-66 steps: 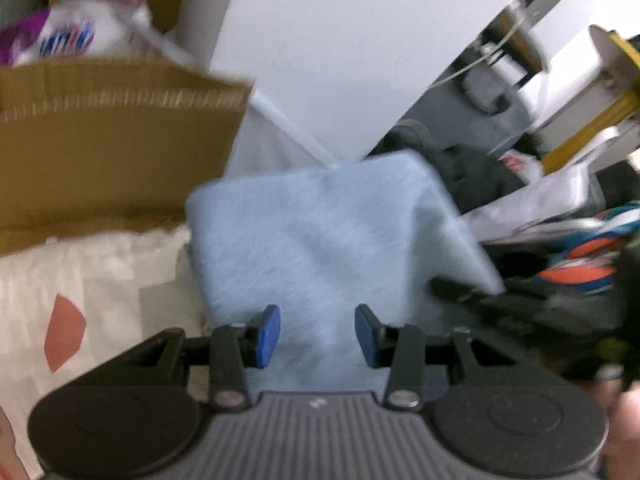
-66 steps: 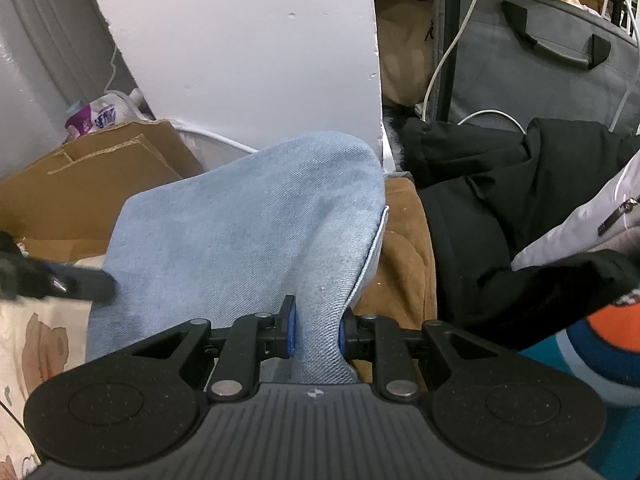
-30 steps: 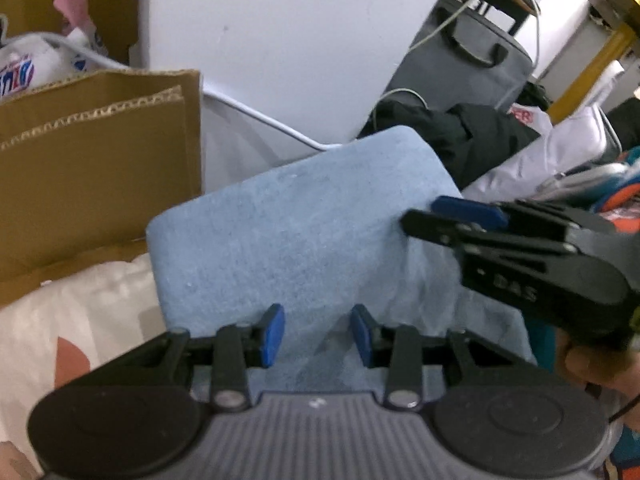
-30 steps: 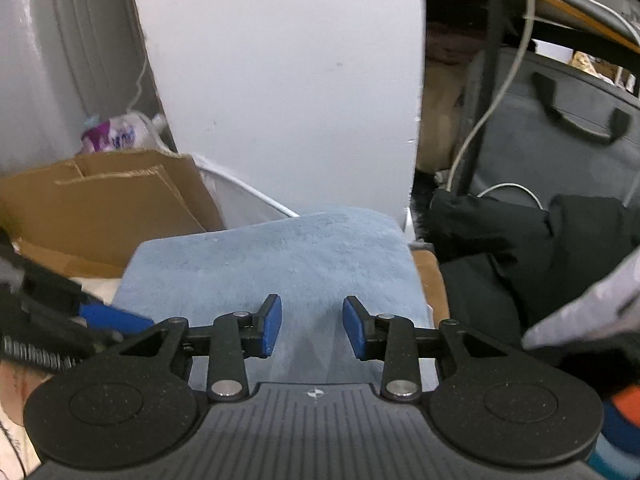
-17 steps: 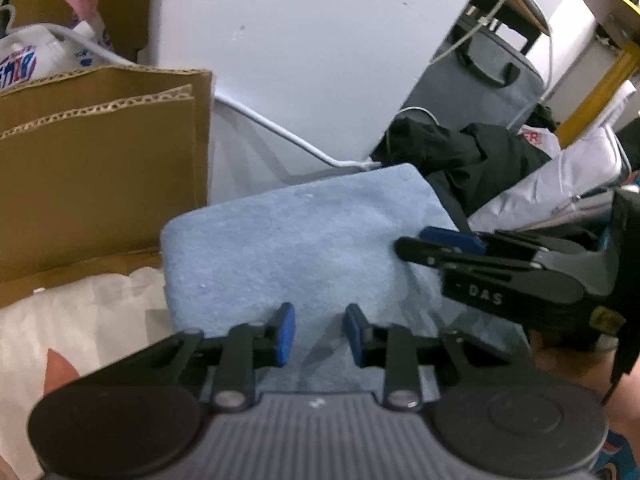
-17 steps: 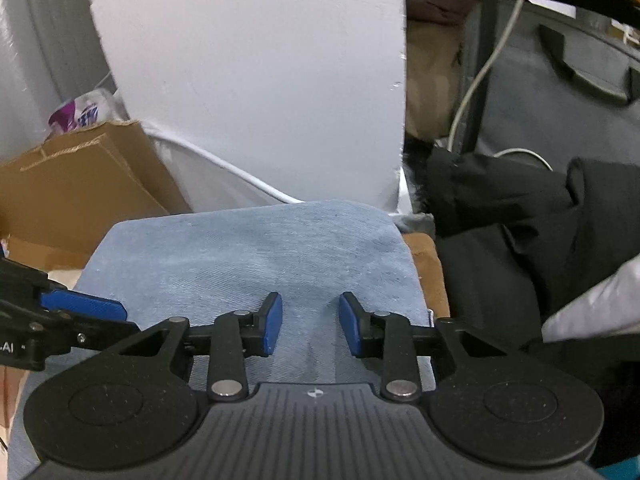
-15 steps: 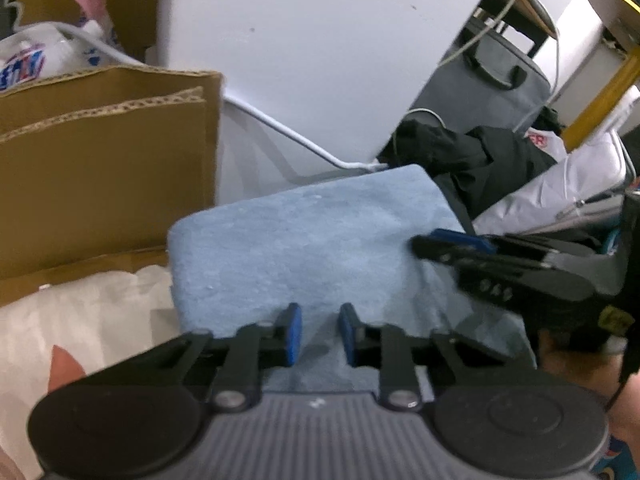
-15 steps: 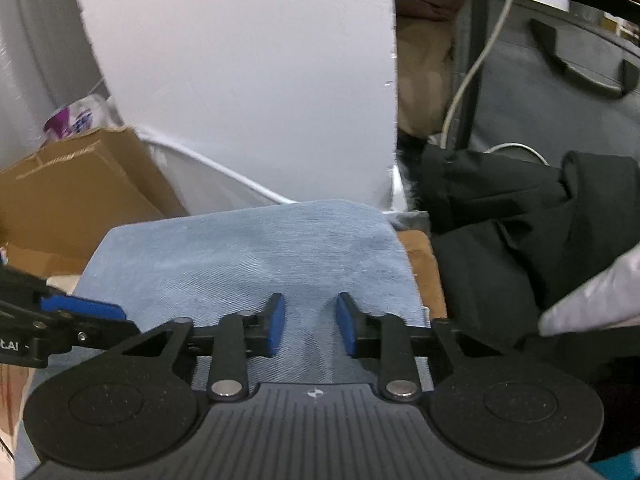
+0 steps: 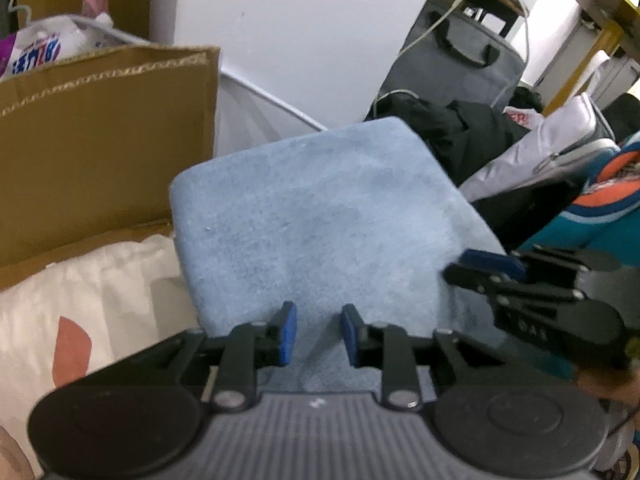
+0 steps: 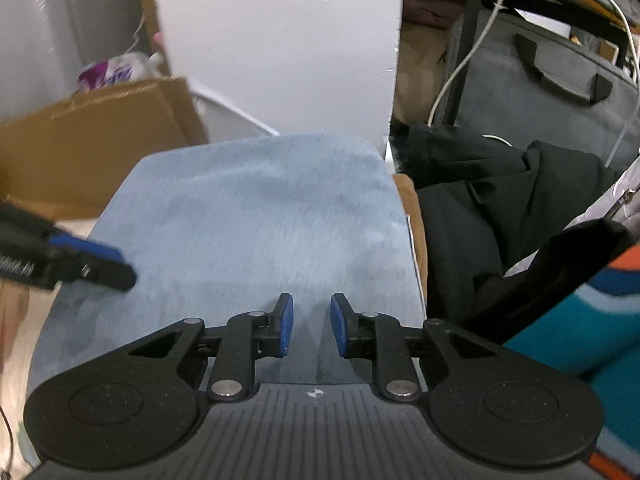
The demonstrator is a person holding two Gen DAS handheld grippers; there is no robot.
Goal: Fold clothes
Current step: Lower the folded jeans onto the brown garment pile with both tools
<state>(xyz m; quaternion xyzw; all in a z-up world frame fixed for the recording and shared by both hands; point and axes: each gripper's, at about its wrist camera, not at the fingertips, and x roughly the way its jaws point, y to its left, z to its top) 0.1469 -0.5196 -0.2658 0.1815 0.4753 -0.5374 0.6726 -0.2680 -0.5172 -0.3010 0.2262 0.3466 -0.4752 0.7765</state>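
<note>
So the folded light-blue denim garment [image 9: 320, 220] is lying flat as a neat rectangle, sitting partly on a cream sheet with orange shapes [image 9: 92, 300] and butted up near a cardboard box [image 9: 100, 140] on its left, with a white panel [image 9: 300, 32] behind it. The left gripper [image 9: 316, 334] hangs over the near edge of the denim with its blue pads a little way apart; the jaws have just been opening a bit and nothing is pinched between them, just fabric underneath. Same deal with the right gripper [image 10: 308, 330]: blue pads narrowly apart, jaws just eased open slightly, gripping nothing, with the denim's near edge below it. In the left wrist view you can see the right gripper coming in from the right side, its tip at the denim's right edge, though I can't tell if it actually touches. On the right of the denim there's a black jacket [image 10: 500, 208], a strip of brown cloth [image 10: 414, 216] peeking out beside the denim, a grey bag [image 10: 540, 88] further back, and something teal and orange [image 10: 600, 320] in the corner.
</note>
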